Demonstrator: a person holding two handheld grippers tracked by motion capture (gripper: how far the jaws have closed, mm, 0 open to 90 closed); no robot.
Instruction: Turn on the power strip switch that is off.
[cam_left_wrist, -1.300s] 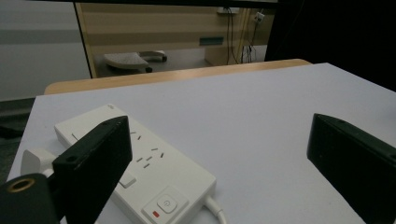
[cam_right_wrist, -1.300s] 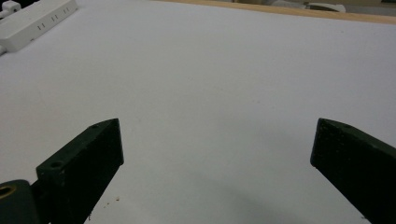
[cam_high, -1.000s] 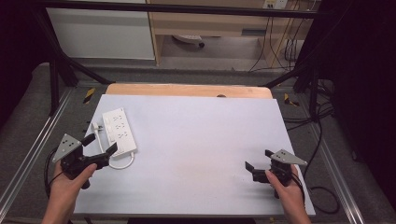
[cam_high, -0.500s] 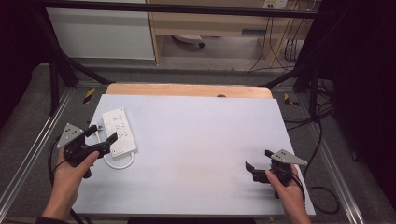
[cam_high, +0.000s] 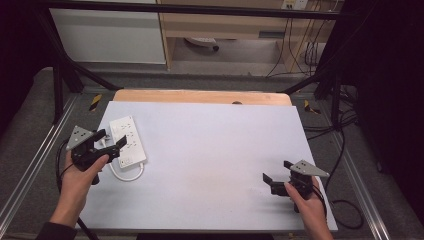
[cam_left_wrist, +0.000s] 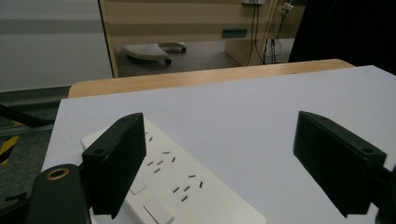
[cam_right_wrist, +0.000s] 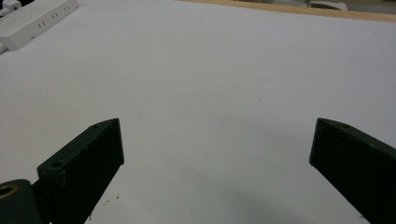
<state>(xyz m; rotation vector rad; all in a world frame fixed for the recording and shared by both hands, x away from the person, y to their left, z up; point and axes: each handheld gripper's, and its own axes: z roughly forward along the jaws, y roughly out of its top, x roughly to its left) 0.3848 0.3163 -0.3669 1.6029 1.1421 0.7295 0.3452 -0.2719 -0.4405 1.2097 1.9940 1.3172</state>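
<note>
the left tongs (cam_high: 111, 141) hang over the near-left part of the tabletop (cam_high: 210, 150), jaws apart with nothing gripped; they have just been closing a little, and no thing sits between the pads. the power strip (cam_high: 128, 141) lies flat right under and just ahead of them, its long side running away from the person, its white cord (cam_high: 126, 175) looping out from the near end. from the high view one jaw overlaps the strip's left edge; whether it touches cannot be told.

the left tongs (cam_left_wrist: 224, 163) in their own view show more: the strip (cam_left_wrist: 173, 186) passes below the left jaw and reaches into the gap, while the right jaw stands well clear over bare tabletop (cam_left_wrist: 243, 107). socket slots and a rocker switch on the strip's top face are plain here, too small to read from above.

the right tongs (cam_high: 276, 172) sit at the near-right, well apart from the strip, jaws wide and empty. the right tongs (cam_right_wrist: 215, 158) in their own view look across bare white tabletop (cam_right_wrist: 224, 70), with the strip (cam_right_wrist: 32, 21) small at the far upper left.

the high view alone gives both hands, the wooden edge (cam_high: 200, 96) behind the white sheet, and cables (cam_high: 345, 150) on the floor.
</note>
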